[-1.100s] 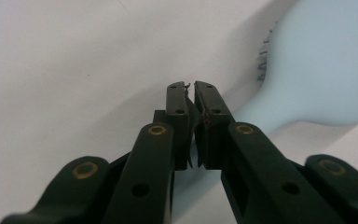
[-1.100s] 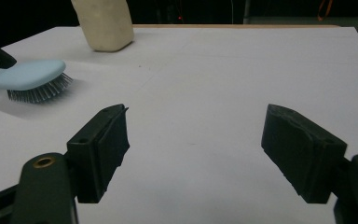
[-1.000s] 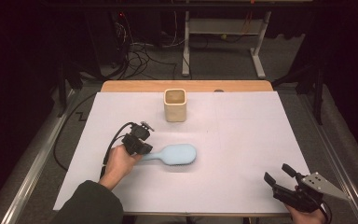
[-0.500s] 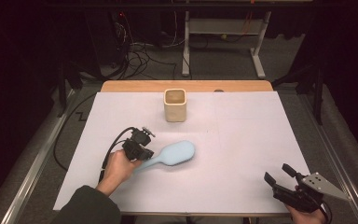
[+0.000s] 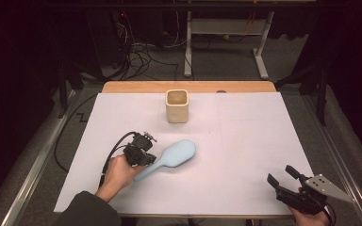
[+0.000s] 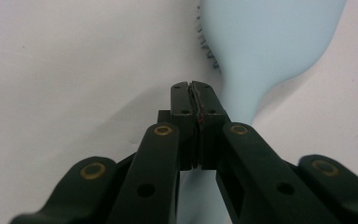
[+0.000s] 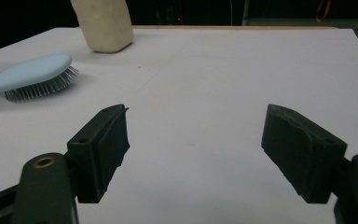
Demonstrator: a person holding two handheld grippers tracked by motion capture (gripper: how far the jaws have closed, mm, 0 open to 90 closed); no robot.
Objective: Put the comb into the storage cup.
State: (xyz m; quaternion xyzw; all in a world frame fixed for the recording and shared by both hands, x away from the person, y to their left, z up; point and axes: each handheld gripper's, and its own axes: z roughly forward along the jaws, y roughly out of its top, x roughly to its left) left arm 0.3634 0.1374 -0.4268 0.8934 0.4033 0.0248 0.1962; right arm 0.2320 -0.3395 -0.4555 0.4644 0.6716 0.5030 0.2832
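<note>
A pale blue hairbrush (image 5: 176,154) lies bristles down on the white table cover (image 5: 245,141), left of centre, its head angled toward the far right. My left gripper (image 5: 143,160) sits at the brush's handle. In the left gripper view its jaws (image 6: 192,86) are pressed together, with nothing visible between the pads, and the hairbrush (image 6: 265,46) handle runs underneath them. My right gripper (image 5: 281,174) rests at the near right corner, open with nothing between its jaws (image 7: 196,135). Far to its left the right gripper view shows the hairbrush (image 7: 32,72).
A cream square cup (image 5: 176,106) stands upright toward the far middle of the table, also seen as the cup (image 7: 103,23) beyond the brush. A wooden table edge (image 5: 188,87) runs along the far side. Cables and a metal frame lie on the floor beyond.
The brush has turned: its handle end swung toward the near edge along with my left hand, leaving the head pointing more to the far right. The right gripper has not moved.
</note>
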